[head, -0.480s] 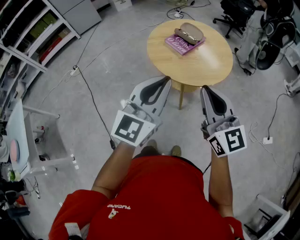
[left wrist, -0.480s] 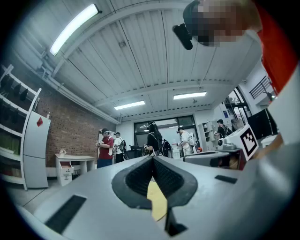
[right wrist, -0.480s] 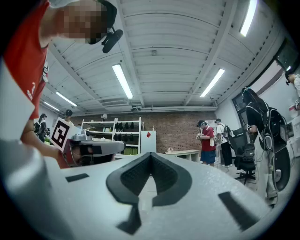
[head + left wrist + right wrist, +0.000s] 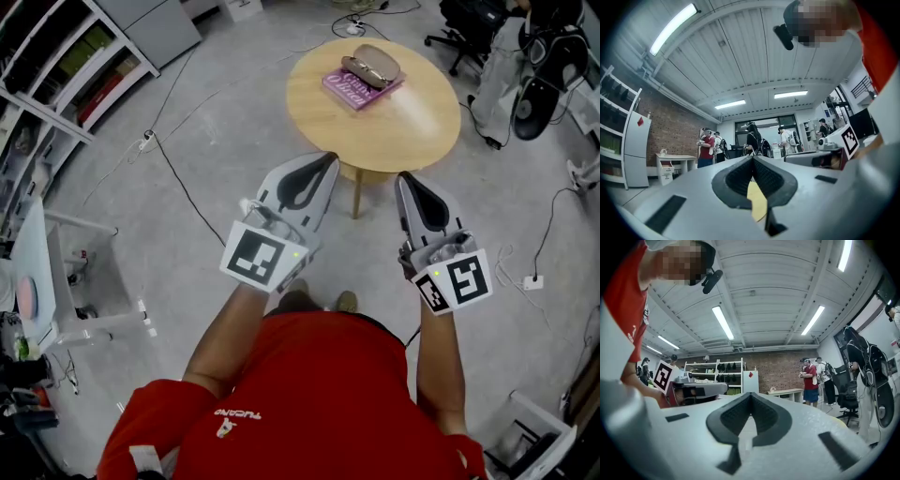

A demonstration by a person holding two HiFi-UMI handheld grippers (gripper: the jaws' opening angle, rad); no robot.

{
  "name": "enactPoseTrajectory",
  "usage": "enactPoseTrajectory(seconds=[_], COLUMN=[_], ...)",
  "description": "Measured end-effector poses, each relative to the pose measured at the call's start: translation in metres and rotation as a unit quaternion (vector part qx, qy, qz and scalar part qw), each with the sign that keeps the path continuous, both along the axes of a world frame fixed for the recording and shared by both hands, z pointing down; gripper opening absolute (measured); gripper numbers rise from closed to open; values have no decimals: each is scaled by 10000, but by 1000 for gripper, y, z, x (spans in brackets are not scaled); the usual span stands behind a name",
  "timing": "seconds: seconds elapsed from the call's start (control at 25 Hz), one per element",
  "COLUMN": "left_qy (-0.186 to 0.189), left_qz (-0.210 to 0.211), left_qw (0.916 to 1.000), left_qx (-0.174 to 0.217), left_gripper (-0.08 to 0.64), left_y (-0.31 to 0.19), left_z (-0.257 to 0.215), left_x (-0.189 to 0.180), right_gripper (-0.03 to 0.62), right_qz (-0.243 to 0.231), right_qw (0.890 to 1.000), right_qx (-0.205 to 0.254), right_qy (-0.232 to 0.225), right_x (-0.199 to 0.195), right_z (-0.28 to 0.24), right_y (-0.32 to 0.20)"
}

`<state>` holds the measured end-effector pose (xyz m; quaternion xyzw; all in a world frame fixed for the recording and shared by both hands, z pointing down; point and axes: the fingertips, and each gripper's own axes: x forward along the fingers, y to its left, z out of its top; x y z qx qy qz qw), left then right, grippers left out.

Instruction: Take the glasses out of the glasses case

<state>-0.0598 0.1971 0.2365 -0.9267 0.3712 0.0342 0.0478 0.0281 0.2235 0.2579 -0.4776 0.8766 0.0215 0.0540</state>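
Observation:
A brown glasses case (image 4: 378, 61) lies open on a purple book (image 4: 356, 87) at the far side of a round wooden table (image 4: 412, 117), with glasses (image 4: 364, 69) resting in it. My left gripper (image 4: 330, 158) and right gripper (image 4: 405, 178) are held side by side in front of me, well short of the table's near edge. Both are shut with nothing between the jaws. The left gripper (image 4: 752, 158) and right gripper (image 4: 750, 394) views look out level across the room; neither shows the case or the table.
Cables trail over the grey floor (image 4: 187, 141). Shelving (image 4: 56, 66) stands at the left, a white table (image 4: 37, 272) at the near left, and black office chairs (image 4: 478, 28) beyond the round table. Several people (image 4: 752, 140) stand at the room's far end.
The table and case have shifted slightly up and to the left in the head view. Both grippers stay in much the same place, still shut.

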Motion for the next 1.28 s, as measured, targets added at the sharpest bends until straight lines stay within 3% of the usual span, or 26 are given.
enactPoseTrajectory(seconds=[0.52,0.76,1.0,1.28], left_qy=[-4,-59,-7,85], left_qz=[-390,-480,-433,-301], left_qw=[9992,9987,9990,9995], left_qx=[116,136,121,109], left_gripper=[9,9,11,10], left_y=[-7,-20,-62,-148], left_z=[1,0,7,14], left_x=[33,31,30,38], right_gripper=[5,5,5,5], right_qz=[-277,-389,-378,-274], right_qw=[9996,9992,9990,9987], right_qx=[20,13,-48,-163], right_qy=[71,88,218,404], right_x=[45,44,44,49], right_z=[5,7,14,20], right_y=[-11,-30,-67,-149])
